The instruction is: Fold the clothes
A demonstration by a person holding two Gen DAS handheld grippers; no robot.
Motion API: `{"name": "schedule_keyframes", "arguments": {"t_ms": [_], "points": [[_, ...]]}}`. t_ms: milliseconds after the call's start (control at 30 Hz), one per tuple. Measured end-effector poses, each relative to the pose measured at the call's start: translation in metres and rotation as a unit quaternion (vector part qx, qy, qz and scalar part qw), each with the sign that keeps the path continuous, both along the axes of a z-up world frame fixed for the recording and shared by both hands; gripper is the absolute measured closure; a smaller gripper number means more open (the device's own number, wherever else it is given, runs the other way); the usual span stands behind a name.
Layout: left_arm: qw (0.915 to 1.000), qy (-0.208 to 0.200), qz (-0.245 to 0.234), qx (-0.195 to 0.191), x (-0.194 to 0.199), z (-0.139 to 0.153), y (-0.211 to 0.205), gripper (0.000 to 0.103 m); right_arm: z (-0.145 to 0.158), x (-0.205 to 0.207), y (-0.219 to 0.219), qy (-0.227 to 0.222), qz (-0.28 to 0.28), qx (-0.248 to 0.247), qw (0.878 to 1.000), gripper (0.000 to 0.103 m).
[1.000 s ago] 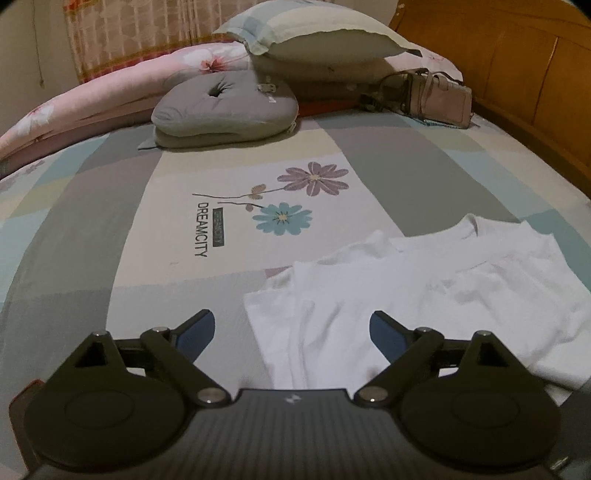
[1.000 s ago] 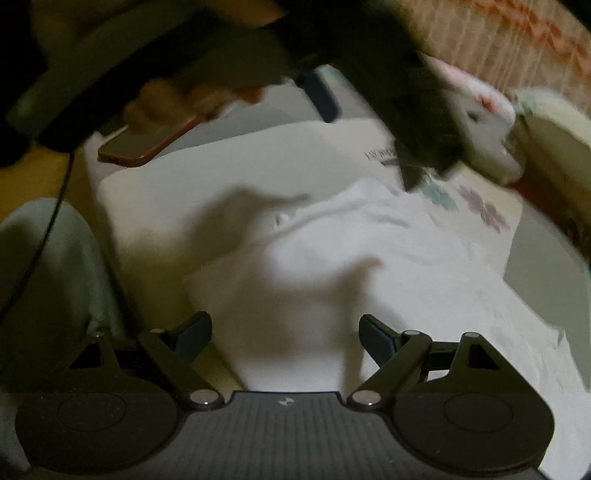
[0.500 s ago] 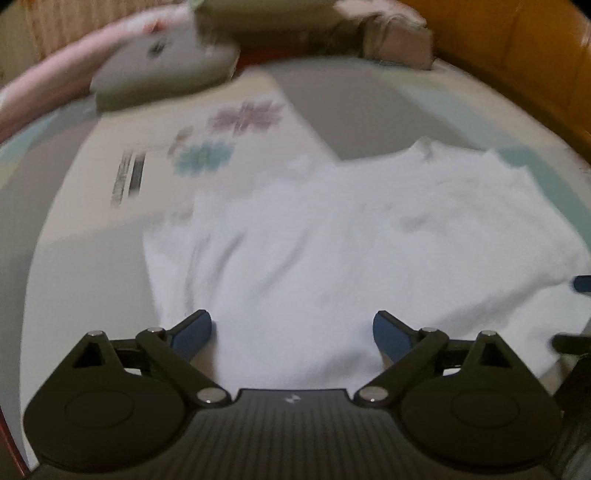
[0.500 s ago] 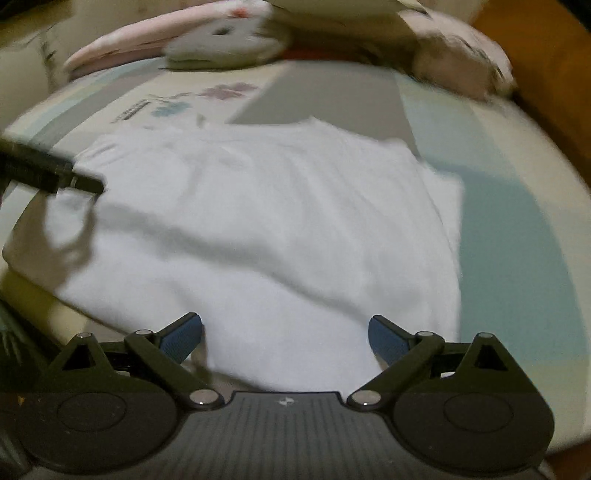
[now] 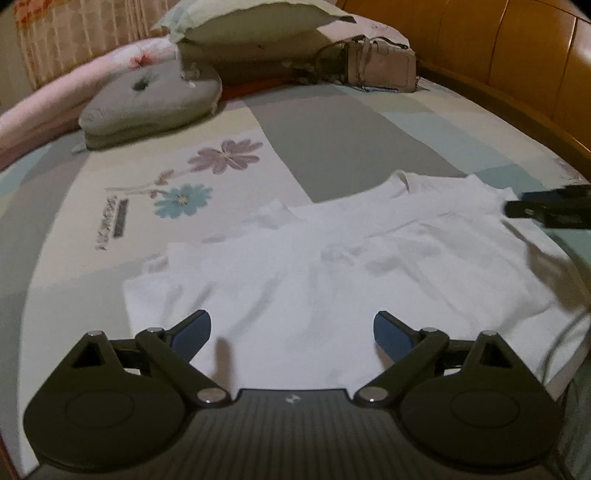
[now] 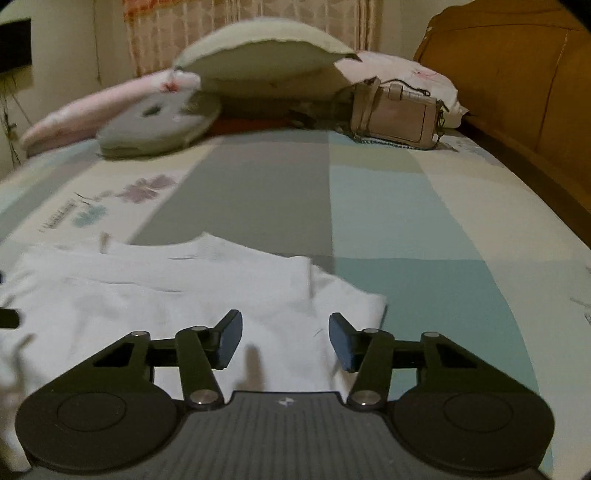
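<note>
A white T-shirt [image 5: 332, 266] lies flat on the patterned bedsheet [image 5: 332, 147], collar toward the pillows. My left gripper [image 5: 291, 328] hovers open and wide over the shirt's near left part, with nothing between its fingers. At the shirt's right shoulder the right gripper [image 5: 546, 210] shows as a dark shape. In the right wrist view the shirt [image 6: 166, 306] fills the lower left, its sleeve [image 6: 354, 299] spread to the right. My right gripper [image 6: 286, 339] hangs just above the cloth near that sleeve. Its jaws are closing and half apart, and no cloth is pinched between them.
At the head of the bed lie a grey cushion [image 5: 147, 103], a large pillow [image 5: 258, 26], a pink quilt [image 6: 92, 107] and a beige handbag [image 6: 395, 114]. A wooden headboard [image 5: 517, 66] runs along the right. Bare sheet [image 6: 424, 240] lies right of the shirt.
My right gripper has swung across from the shirt's near left side to its right sleeve, and its jaws have narrowed. My left gripper has moved in and lower over the shirt.
</note>
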State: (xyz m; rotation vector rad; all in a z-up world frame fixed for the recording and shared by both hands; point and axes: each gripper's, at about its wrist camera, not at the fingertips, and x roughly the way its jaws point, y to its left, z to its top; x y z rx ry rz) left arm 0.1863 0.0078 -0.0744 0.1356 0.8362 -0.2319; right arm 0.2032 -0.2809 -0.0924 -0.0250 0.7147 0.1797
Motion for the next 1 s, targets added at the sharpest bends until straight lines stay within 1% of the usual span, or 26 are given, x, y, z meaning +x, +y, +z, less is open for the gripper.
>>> {"name": "schedule_keyframes", "arguments": {"t_ms": [33, 100, 133, 200, 300, 367, 433, 533, 567, 600, 633, 667, 700, 733, 767, 800, 833, 900, 933, 967, 1000], "points": [[1.0000, 0.005, -0.001, -0.001, 0.001, -0.003, -0.001, 0.008, -0.006, 0.009, -0.001, 0.005, 0.001, -0.004, 1.000, 0.055], [1.0000, 0.007, -0.003, 0.002, 0.002, -0.006, -0.003, 0.008, -0.015, 0.022, -0.002, 0.018, 0.006, 0.000, 1.000, 0.056], [1.0000, 0.008, -0.001, 0.004, 0.004, -0.007, -0.004, 0.008, -0.017, 0.023, -0.003, 0.020, 0.009, 0.006, 1.000, 0.067], [0.9999, 0.010, 0.002, 0.005, 0.005, -0.007, -0.004, 0.008, -0.015, 0.021, -0.004, 0.011, 0.017, 0.011, 1.000, 0.092], [1.0000, 0.008, 0.003, -0.005, 0.006, -0.003, -0.005, 0.008, -0.005, 0.011, -0.009, -0.013, 0.001, 0.003, 1.000, 0.095], [0.9999, 0.002, -0.001, -0.015, 0.006, 0.000, -0.006, 0.008, -0.003, 0.013, -0.015, -0.008, -0.003, 0.014, 1.000, 0.095], [0.9999, -0.004, -0.003, -0.012, 0.010, -0.001, -0.008, 0.008, -0.008, 0.020, -0.019, 0.004, -0.009, 0.020, 1.000, 0.094], [0.9997, 0.016, 0.014, 0.010, 0.020, -0.014, -0.006, 0.008, -0.015, 0.024, -0.017, 0.013, -0.016, 0.013, 1.000, 0.093], [0.9996, 0.017, 0.018, 0.014, 0.020, -0.016, -0.003, 0.008, -0.013, 0.022, -0.015, 0.011, -0.021, 0.005, 1.000, 0.089], [0.9995, 0.017, 0.021, 0.018, 0.019, -0.017, -0.001, 0.008, -0.009, 0.018, -0.014, 0.007, -0.029, -0.008, 1.000, 0.084], [0.9997, 0.014, 0.019, 0.013, 0.016, -0.015, 0.002, 0.008, -0.004, 0.014, -0.013, 0.003, -0.037, -0.021, 0.999, 0.081], [0.9999, 0.006, 0.015, 0.005, 0.013, -0.012, 0.005, 0.008, 0.003, 0.006, -0.011, -0.006, -0.041, -0.031, 0.999, 0.081], [0.9999, -0.005, 0.012, -0.003, 0.010, -0.008, 0.008, 0.008, 0.011, -0.004, -0.010, -0.018, -0.037, -0.027, 0.999, 0.076], [0.9998, -0.013, 0.009, -0.012, 0.010, -0.006, 0.010, 0.008, 0.019, -0.013, -0.009, -0.027, -0.029, -0.014, 0.999, 0.066], [0.9995, -0.017, 0.005, -0.024, 0.011, -0.005, 0.010, 0.008, 0.025, -0.021, -0.008, -0.033, -0.023, 0.002, 0.999, 0.062], [0.9991, -0.019, 0.001, -0.037, 0.013, -0.005, 0.011, 0.008, 0.026, -0.027, -0.006, -0.033, -0.017, 0.020, 0.999, 0.055], [0.9987, -0.014, -0.002, -0.049, 0.017, -0.007, 0.010, 0.008, 0.024, -0.030, -0.002, -0.026, -0.008, 0.031, 0.999, 0.053], [0.9978, -0.005, -0.002, -0.066, 0.024, -0.013, 0.009, 0.008, 0.011, -0.032, 0.009, -0.002, 0.003, 0.030, 1.000, 0.053], [0.9980, 0.001, 0.006, -0.063, 0.028, -0.018, 0.011, 0.008, 0.001, -0.032, 0.014, 0.014, 0.002, 0.019, 1.000, 0.053], [0.9980, -0.001, 0.020, -0.059, 0.031, -0.019, 0.013, 0.009, -0.007, -0.033, 0.016, 0.024, -0.004, 0.010, 1.000, 0.052], [0.9979, -0.004, 0.034, -0.055, 0.033, -0.020, 0.016, 0.009, -0.015, -0.036, 0.017, 0.027, -0.011, 0.003, 1.000, 0.051]]}}
